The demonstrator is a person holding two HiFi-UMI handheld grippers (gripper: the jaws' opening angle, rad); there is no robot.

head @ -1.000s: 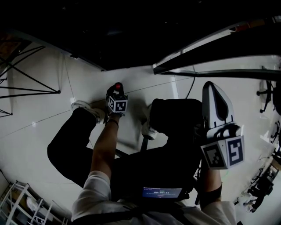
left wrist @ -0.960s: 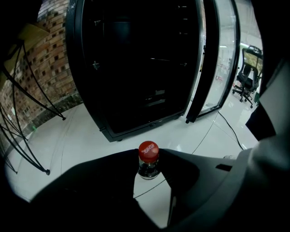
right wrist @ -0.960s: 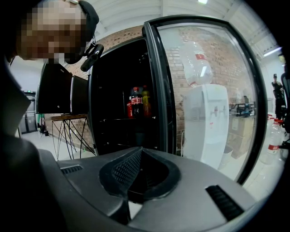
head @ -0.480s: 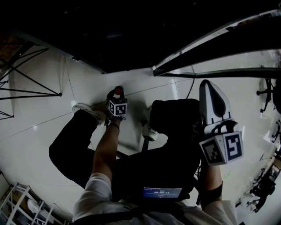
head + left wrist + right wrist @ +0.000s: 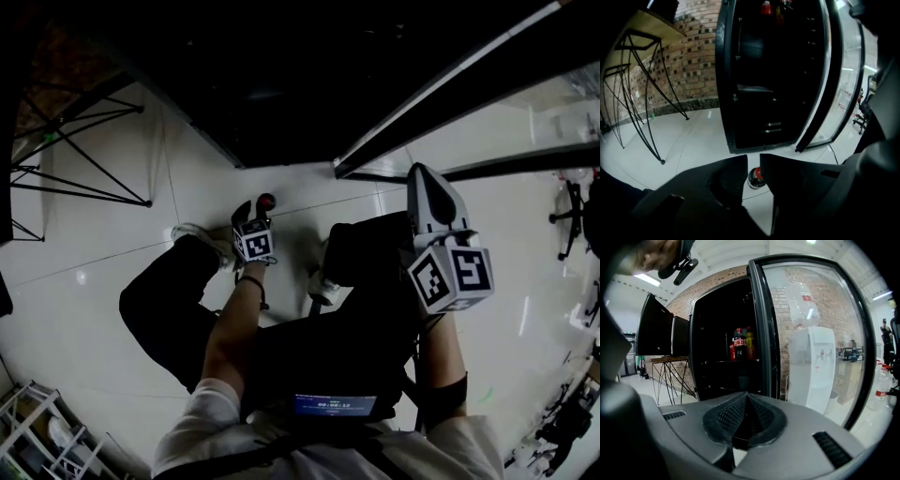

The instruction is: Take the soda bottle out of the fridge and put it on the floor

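a dim, steep look down at a crouching person (image 5: 281, 375) on a pale tiled floor (image 5: 112, 281) in front of a tall black fridge (image 5: 773, 70). its glass door (image 5: 811, 333) stands swung open to the right.

the left gripper (image 5: 248, 214) is held low and tilted downward, just in front of the person's shoe (image 5: 192, 234). the soda bottle (image 5: 266, 200), dark with a red cap, is on the floor just beyond that gripper's tips and close to the fridge's base. in the left gripper view the bottle (image 5: 754, 177) shows from above through the narrow gap between the two jaws of the left gripper (image 5: 753, 158). the jaws have just been closing, yet they stand a little apart and neither pad presses on the bottle. it looks upright on the tile, though the picture is too dark to be sure.

the right gripper (image 5: 417, 173) is held higher, out to the person's right, pointing toward the fridge. in its own view the right gripper (image 5: 746, 397) has its ribbed pads pressed together with nothing between them.

inside the fridge (image 5: 722, 348) more bottles (image 5: 739, 343) stand on a shelf. a white water dispenser (image 5: 813, 366) shows through the door glass. a brick wall (image 5: 693, 61) and a thin-legged black table (image 5: 637, 28) sit left of the fridge.
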